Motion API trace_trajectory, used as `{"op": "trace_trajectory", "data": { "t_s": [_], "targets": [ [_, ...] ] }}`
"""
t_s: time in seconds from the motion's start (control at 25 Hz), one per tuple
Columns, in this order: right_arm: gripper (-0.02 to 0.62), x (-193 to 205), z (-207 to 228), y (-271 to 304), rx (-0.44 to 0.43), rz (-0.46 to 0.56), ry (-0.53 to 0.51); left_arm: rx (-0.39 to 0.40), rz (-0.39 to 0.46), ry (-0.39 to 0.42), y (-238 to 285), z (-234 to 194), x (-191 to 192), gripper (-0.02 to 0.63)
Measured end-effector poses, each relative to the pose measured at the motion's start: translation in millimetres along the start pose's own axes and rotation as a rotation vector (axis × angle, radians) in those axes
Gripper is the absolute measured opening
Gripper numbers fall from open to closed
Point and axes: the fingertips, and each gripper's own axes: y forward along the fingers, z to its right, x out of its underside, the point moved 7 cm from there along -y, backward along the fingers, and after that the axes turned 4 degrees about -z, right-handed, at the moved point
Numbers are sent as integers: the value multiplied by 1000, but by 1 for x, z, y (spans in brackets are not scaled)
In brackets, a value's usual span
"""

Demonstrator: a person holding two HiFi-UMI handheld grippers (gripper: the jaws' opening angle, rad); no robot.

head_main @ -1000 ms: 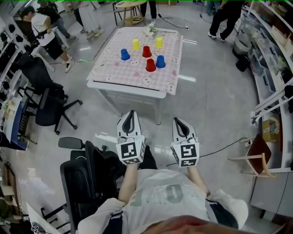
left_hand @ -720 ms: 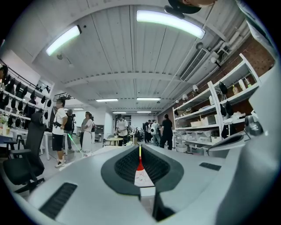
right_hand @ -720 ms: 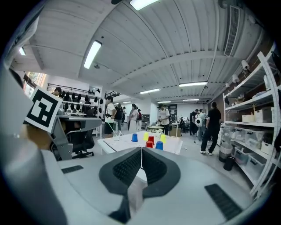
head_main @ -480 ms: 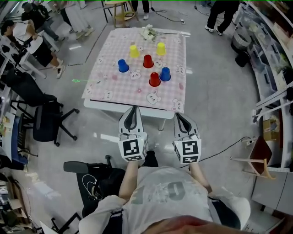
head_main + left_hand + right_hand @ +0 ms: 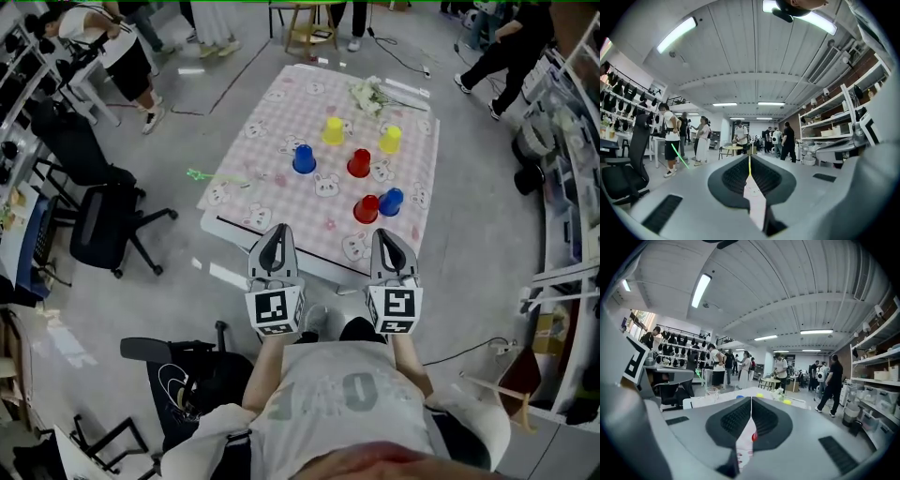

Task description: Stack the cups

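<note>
Six cups stand upside down on the pink checked table (image 5: 258,202): two yellow (image 5: 333,129) (image 5: 390,139), a blue (image 5: 303,158) and a red (image 5: 359,162) in the middle, and a red (image 5: 367,208) touching a blue (image 5: 391,201) nearer me. My left gripper (image 5: 274,232) and right gripper (image 5: 384,235) hover side by side over the table's near edge, both shut and empty. In the right gripper view the shut gripper (image 5: 751,400) points at the table, with a sliver of red cup (image 5: 754,437) behind its jaws. The left gripper (image 5: 749,157) faces the room, also shut.
White flowers (image 5: 367,94) lie at the table's far end. Black office chairs stand at the left (image 5: 103,225) and just behind me (image 5: 178,375). People stand beyond the table (image 5: 122,47). Shelving (image 5: 572,178) lines the right side.
I have come closer to the table; its near edge now lies right under both gripper tips. Both grippers stay shut and empty, held in the same pose.
</note>
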Motion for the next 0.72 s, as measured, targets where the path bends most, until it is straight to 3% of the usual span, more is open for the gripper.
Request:
{"op": "trace_trajectory", "data": {
  "t_s": [0.36, 0.72],
  "targets": [
    [29, -20, 57, 39, -41, 68, 13, -59, 37, 19, 65, 20, -22, 32],
    [29, -26, 75, 61, -95, 89, 0, -101, 25, 28, 95, 30, -22, 32]
  ]
}}
